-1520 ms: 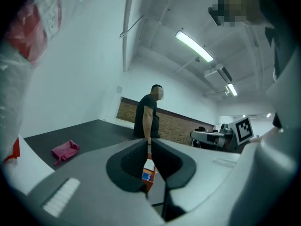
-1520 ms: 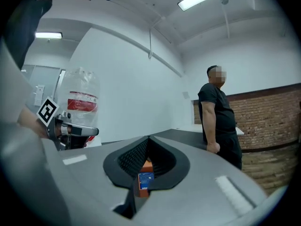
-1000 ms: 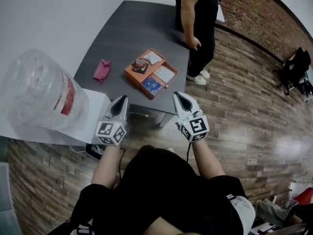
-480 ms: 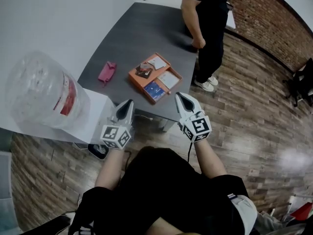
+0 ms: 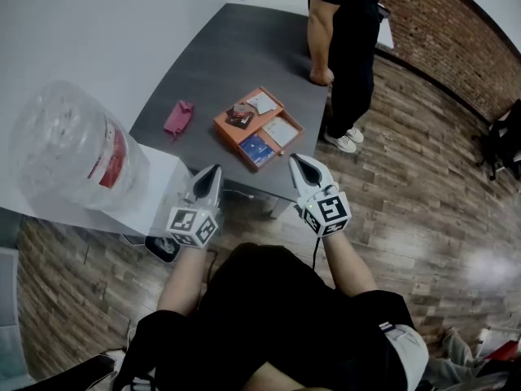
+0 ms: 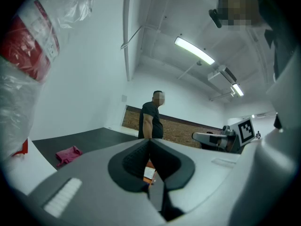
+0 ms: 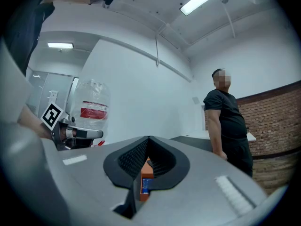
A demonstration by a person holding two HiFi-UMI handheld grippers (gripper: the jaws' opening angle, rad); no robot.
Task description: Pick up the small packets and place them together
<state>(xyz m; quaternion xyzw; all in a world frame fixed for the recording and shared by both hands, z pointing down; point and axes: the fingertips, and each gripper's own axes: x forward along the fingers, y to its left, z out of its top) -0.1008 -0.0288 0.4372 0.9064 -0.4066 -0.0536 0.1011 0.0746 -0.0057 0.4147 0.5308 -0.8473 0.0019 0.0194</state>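
An orange tray [image 5: 225, 129] lies on the dark grey table [image 5: 212, 63], holding small packets: a white one [image 5: 262, 103], a dark one [image 5: 238, 120], another white one [image 5: 279, 129] and a blue one [image 5: 255, 146]. Both grippers hang in the air short of the table's near edge, well apart from the tray. My left gripper [image 5: 212, 174] [image 6: 150, 139] has its jaws closing until the tips meet, with nothing between them. My right gripper [image 5: 298, 163] [image 7: 148, 138] is shut and empty. Part of the tray [image 7: 146, 171] shows through the gap under the right jaws.
A pink cloth [image 5: 178, 117] [image 6: 68, 153] lies left of the tray. A big water bottle [image 5: 69, 157] sits on a white dispenser at my left. A person in black [image 5: 346, 39] stands at the table's right edge with a hand on it. Wooden floor lies to the right.
The head view has shifted a little, so the table and tray sit slightly further right. The standing person has moved closer to the table edge. Both grippers hold about the same place.
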